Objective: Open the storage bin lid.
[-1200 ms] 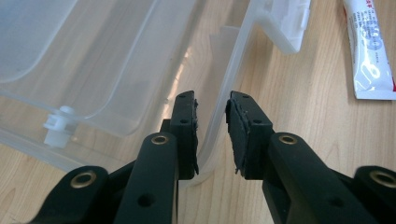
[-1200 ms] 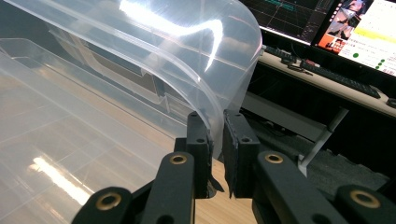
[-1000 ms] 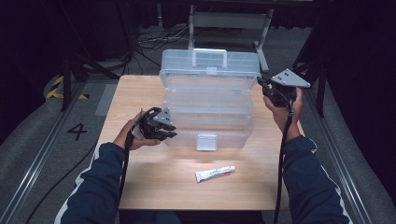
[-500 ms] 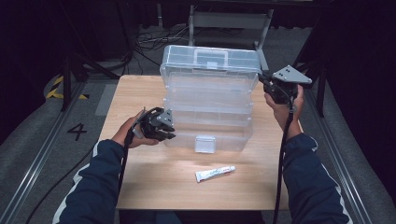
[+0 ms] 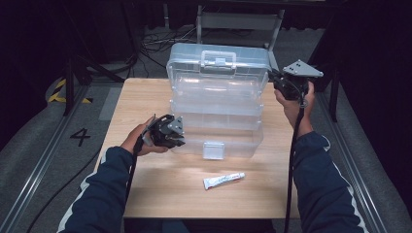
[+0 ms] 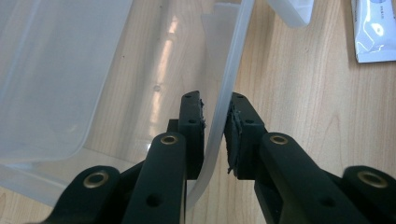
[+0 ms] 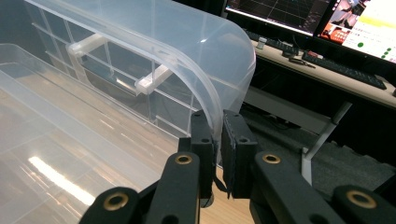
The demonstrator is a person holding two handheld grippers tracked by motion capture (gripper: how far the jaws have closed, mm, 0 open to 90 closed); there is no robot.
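A clear plastic tiered box (image 5: 216, 97) stands on the wooden table (image 5: 145, 97), its tiers stepped toward me. My left gripper (image 5: 182, 138) is at the box's near left corner. In the left gripper view it (image 6: 214, 116) is shut on the thin wall of the bottom tray (image 6: 233, 60), on which the jaws have just been closing. My right gripper (image 5: 274, 80) is held up at the box's far right. Seen in the right gripper view, it (image 7: 217, 126) is shut on the curved edge of the lid (image 7: 210, 56).
A small white tube (image 5: 223, 180) lies on the table in front of the box, also seen as a white tube (image 6: 373, 32) in the left gripper view. A latch (image 5: 214, 149) hangs at the box's front. Behind the table stand a metal frame (image 5: 238, 22) and floor cables.
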